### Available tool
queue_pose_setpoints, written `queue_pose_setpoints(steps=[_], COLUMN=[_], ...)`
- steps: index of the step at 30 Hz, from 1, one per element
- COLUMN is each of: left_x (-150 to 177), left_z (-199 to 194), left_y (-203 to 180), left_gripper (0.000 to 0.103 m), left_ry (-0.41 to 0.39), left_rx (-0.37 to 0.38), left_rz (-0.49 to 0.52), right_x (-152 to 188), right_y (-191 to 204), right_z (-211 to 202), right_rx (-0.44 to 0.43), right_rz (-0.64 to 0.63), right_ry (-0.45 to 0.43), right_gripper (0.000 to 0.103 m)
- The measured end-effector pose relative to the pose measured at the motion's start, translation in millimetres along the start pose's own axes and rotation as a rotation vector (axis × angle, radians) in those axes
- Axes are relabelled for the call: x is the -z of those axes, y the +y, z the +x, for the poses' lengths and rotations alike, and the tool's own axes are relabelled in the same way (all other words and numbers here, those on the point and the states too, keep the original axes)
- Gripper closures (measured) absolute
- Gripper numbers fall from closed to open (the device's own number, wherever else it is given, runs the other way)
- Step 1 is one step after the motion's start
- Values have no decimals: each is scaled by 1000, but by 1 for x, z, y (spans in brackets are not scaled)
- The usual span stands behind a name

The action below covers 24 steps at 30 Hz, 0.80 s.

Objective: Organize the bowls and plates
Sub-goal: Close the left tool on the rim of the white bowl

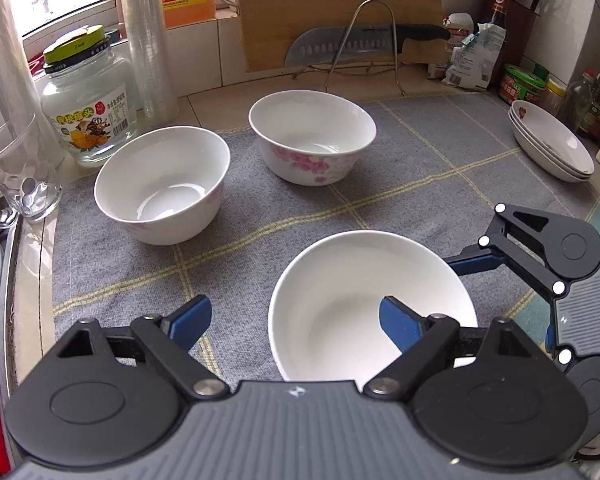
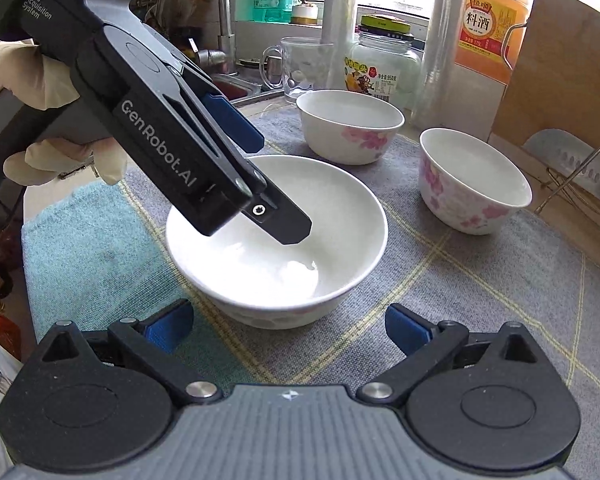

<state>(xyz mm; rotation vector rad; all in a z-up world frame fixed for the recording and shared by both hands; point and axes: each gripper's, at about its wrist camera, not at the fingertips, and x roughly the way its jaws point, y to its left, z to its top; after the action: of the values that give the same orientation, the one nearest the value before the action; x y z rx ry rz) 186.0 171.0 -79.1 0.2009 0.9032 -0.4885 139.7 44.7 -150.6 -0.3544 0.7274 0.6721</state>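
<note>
Astride the left gripper [image 1: 296, 316]: the nearest bowl's [image 1: 340, 276] rim.
Jaws spread, not pinching; right gripper [image 2: 288, 330] spread just before it.

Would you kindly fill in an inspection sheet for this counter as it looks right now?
Surface: grey checked cloth over the counter.
Job's things: near bowl in front; two flowered bowls behind, all upright, apart; stacked plates at the far right edge.
Clutter: glass jar, glass mug, cleaver on a wire rack, cooking wine jug.
Grippers: left gripper straddles the near bowl's rim, one finger inside, pads not pressing; right gripper open, short of the bowl.
Cables: nothing seen.
Surroundings: sink and tap, window, bottles in the corner.
</note>
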Motion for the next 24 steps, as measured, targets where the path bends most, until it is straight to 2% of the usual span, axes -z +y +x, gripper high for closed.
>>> queue_pose_setpoints(steps=[2, 7, 14, 24], left_x=[-1, -2, -4, -4], left_z=[1, 2, 4, 5], left_y=[1, 1, -1, 0], left_gripper=[24, 30, 44, 46], left_ry=[4, 6, 15, 21], left_rx=[19, 56, 92, 101], left_rz=[-9, -21, -11, -7], right_x=[-3, -9, -13, -15], right_y=[3, 6, 9, 9], right_z=[0, -5, -7, -8], right_rx=[7, 2, 5, 3], right_rz=[-15, -37, -57, -50], right_ry=[-4, -16, -16, -8], right_gripper=[0, 1, 12, 13])
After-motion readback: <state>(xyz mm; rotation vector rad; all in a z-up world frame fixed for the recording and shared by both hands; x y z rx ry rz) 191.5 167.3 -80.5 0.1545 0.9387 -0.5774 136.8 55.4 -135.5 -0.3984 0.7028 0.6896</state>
